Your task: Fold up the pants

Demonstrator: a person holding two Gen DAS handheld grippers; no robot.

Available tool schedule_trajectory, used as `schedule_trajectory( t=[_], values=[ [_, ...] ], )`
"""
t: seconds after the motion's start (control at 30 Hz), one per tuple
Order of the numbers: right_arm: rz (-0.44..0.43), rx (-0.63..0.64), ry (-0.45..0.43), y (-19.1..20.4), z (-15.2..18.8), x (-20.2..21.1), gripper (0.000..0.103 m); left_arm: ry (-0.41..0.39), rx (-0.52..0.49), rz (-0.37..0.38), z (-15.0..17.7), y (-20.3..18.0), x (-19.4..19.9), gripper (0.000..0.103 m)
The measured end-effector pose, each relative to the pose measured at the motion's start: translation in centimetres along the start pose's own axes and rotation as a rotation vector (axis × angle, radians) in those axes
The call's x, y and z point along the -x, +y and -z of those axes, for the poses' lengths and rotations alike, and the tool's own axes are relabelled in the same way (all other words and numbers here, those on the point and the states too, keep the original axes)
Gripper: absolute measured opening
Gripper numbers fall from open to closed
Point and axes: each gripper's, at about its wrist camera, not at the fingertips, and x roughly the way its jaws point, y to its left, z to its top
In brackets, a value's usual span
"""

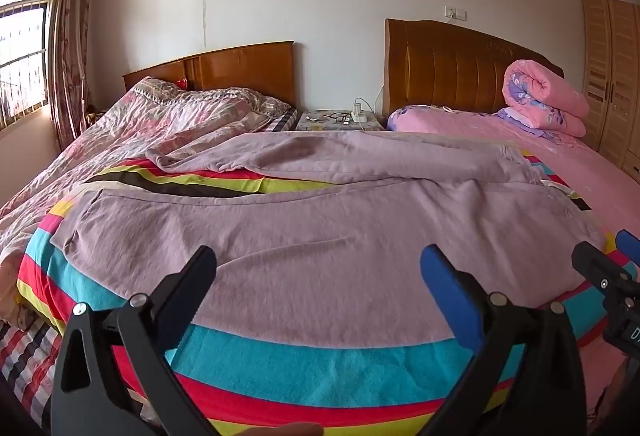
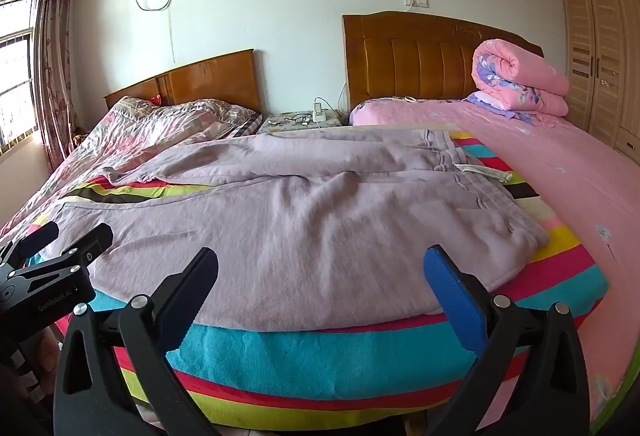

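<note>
Pants (image 1: 320, 236) lie spread, unfolded, on a striped blanket (image 1: 304, 364) over the bed, waistband toward the right

Both left tongs (image 1: 318, 276) and right tongs (image 2: 320, 278) hover wide and empty at the near edge; folding seems not yet begun, so next likely calls for pinching fabric edges. No containers show

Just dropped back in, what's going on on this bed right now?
A person holds a claw in each hand over lilac pants spread across a striped blanket. The left claw and right claw are both wide open, with nothing gripped, hovering at the near edge of the pants. The pants lie unfolded, legs running left, waistband toward the right. No fold has been made yet.
</note>
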Motion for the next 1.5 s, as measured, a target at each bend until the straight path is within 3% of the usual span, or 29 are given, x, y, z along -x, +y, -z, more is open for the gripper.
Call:
schedule_trajectory(
  t=[1.5],
  values=[
    [-0.005,-0.009,0.016,0.0,0.5,-0.5,0.099,0.022,-0.003,0.002,1.1,0.3,-0.4,0.102]
  ],
)
